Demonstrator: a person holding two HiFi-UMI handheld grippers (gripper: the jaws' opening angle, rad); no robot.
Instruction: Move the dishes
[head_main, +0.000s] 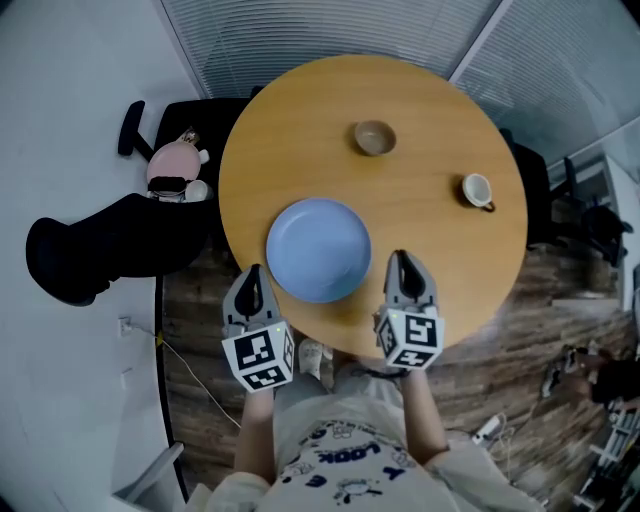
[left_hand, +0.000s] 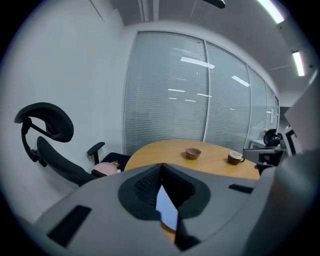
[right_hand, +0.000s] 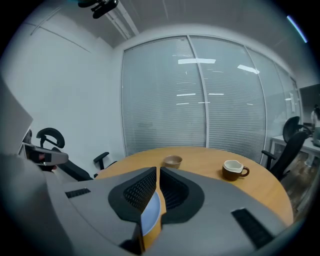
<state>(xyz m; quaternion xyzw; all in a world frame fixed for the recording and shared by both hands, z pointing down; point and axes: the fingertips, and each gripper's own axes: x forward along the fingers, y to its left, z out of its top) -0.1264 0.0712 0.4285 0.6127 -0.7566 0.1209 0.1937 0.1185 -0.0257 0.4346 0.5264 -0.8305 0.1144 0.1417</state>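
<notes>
L claw (head_main: 252, 278), R claw (head_main: 403, 265) both closed, empty, flanking blue plate (head_main: 319, 249). Open first, then pinch opposite rims evenly.

Pale blue plate (head_main: 318, 249), honey-orange table (head_main: 440, 120), tan-brown bowl (head_main: 375, 137), and a cup (head_main: 477, 190) brown outside, white inside. Grey left gripper (head_main: 252, 272) and right gripper (head_main: 403, 260), black inside the jaws, each with a cube (head_main: 259, 358) of black-and-white square markers. Black chair (head_main: 110, 240), pink toy (head_main: 172, 168), dark brown plank floor (head_main: 520, 300), blinds (head_main: 330, 30) in fine pale grey stripes, white shirt (head_main: 340, 460) with blue print.
</notes>
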